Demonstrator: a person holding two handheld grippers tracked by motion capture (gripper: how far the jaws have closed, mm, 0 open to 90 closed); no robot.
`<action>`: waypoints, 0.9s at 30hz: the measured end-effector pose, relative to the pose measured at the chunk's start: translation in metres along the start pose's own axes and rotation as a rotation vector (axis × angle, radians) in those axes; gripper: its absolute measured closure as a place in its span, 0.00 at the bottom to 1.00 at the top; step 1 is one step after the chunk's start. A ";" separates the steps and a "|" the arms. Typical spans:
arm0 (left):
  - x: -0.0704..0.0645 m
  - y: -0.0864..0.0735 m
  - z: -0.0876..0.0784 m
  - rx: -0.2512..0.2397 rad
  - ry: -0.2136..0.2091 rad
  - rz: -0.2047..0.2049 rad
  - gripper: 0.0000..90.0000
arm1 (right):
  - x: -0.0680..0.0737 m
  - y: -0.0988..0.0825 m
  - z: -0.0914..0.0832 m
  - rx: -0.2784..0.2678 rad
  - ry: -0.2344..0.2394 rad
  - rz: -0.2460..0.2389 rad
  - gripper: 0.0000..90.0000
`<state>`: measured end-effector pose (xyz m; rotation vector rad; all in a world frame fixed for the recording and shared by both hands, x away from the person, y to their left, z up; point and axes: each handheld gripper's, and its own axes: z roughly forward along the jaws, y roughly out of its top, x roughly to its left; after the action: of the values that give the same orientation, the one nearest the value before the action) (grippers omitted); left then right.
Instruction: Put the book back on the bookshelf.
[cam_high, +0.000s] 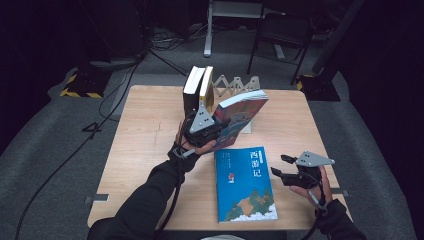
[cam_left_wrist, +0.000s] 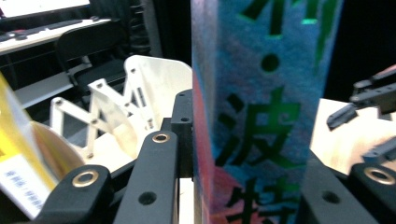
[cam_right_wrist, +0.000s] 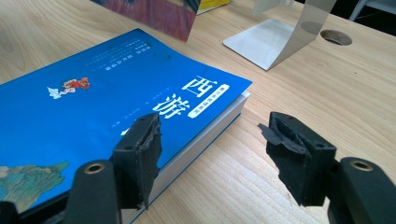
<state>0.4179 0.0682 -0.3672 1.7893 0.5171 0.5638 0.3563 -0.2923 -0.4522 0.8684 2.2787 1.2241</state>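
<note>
Held book (cam_high: 243, 111) is off the table, tilted, its long axis running from the left gripper (cam_high: 220, 126) up and away to the right, near the rack (cam_high: 235, 84) and two upright books (cam_high: 198, 87). Left gripper pinches it by the spine edge (cam_left_wrist: 261, 140). Blue book (cam_high: 245, 182) lies flat on the table (cam_high: 150, 130), long axis toward the person. Right gripper (cam_right_wrist: 212, 149), jaws spread, sits at its right edge, holding nothing.
</note>
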 end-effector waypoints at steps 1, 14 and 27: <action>0.003 0.001 0.000 0.002 0.014 -0.004 0.82 | 0.000 0.000 0.000 0.002 -0.001 -0.002 0.39; 0.023 0.002 -0.003 0.010 0.100 -0.014 0.82 | -0.002 -0.002 0.001 0.009 -0.002 0.003 0.39; 0.032 -0.007 0.022 -0.032 0.261 -0.095 0.82 | -0.002 -0.002 0.002 0.012 0.005 0.002 0.39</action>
<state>0.4561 0.0728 -0.3760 1.6607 0.7637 0.7397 0.3581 -0.2932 -0.4553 0.8723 2.2922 1.2160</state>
